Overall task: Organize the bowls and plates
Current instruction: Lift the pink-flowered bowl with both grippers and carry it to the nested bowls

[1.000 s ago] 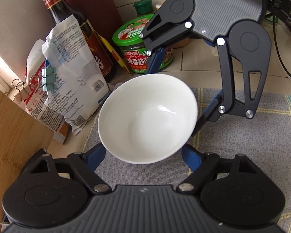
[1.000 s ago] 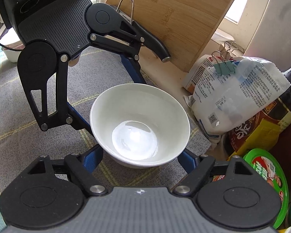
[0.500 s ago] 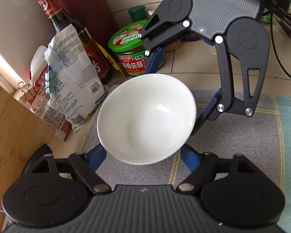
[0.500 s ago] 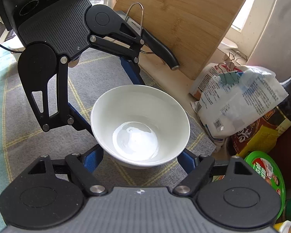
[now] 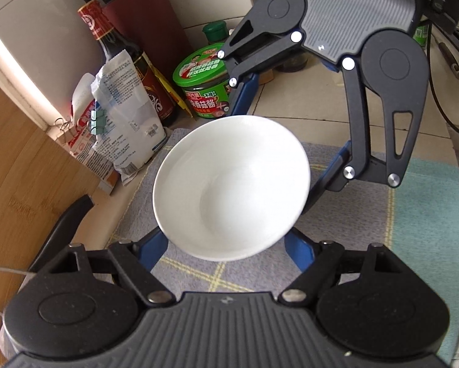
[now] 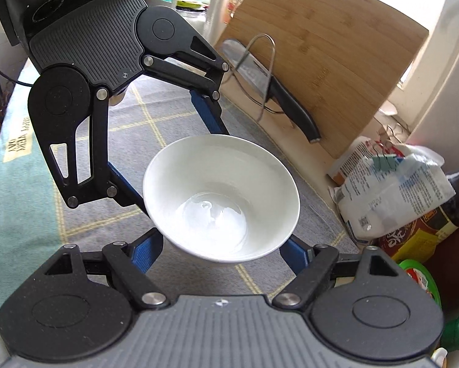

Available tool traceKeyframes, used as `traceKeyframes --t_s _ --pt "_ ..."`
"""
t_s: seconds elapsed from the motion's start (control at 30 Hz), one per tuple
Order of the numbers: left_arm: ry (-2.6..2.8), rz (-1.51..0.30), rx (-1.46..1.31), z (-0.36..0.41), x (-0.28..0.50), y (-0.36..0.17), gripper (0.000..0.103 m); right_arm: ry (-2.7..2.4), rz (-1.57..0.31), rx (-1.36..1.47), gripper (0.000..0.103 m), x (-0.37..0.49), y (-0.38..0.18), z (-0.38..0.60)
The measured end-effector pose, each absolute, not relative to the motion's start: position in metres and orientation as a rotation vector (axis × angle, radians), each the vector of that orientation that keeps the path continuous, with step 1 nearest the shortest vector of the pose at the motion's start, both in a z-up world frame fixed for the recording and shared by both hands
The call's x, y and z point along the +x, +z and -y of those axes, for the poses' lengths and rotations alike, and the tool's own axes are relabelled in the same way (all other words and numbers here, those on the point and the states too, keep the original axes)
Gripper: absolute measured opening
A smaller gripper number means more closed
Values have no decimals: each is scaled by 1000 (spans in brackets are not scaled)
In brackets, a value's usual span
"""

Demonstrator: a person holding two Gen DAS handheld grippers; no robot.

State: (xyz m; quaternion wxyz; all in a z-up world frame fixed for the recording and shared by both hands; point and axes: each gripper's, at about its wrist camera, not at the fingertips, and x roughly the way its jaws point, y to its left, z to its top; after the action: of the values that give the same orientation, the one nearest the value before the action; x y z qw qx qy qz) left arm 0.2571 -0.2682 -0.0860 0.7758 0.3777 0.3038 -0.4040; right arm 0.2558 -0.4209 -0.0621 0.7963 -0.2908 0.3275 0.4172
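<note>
- A white bowl [image 5: 231, 187] sits between the blue fingers of both tongs at once; it is empty, its glazed bottom showing only a pale sheen in the right wrist view [image 6: 221, 197].
- The left tongs [image 5: 226, 247] have their fingers spread to either side of the bowl's lower wall, pressed against it and gripping it; the bowl covers the fingertips.
- The right tongs [image 6: 220, 250] grip the bowl from the opposite side in the same way, fingers set against its wall, tips out of sight beneath it.
- The bowl hangs over a grey cloth with yellow lines [image 5: 361, 214]; whether its foot touches the cloth cannot be told, since the bowl hides its own base.
- Beyond the left tongs stands a green-lidded jar [image 5: 203, 86], closed, its contents unseen; the right tongs' finger cuts across part of its label.
- Left of that jar stands a dark sauce bottle [image 5: 128, 61], with a clipped white packet [image 5: 125, 113] leaning in front of it and covering its lower part.
- Beyond the right tongs a wooden cutting board [image 6: 327, 70] leans upright, with a black-handled knife [image 6: 290, 107] resting in a wire rack [image 6: 264, 70] before it; the blade is blurred and partly behind the left tongs.
- A dark red knife block [image 5: 143, 18] stands behind the bottle, its top cut off by the frame.
</note>
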Motion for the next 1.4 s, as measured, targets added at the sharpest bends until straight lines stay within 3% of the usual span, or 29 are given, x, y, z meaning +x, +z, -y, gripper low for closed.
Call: traceKeyframes --t_s 0.47,1.4 --pt "-772 -688 774 237 202 -65 83 979 -663 -690 86 206 -47 382" --pt "-630 -713 752 83 156 -27 83 1102 -567 -729 86 183 -24 220"
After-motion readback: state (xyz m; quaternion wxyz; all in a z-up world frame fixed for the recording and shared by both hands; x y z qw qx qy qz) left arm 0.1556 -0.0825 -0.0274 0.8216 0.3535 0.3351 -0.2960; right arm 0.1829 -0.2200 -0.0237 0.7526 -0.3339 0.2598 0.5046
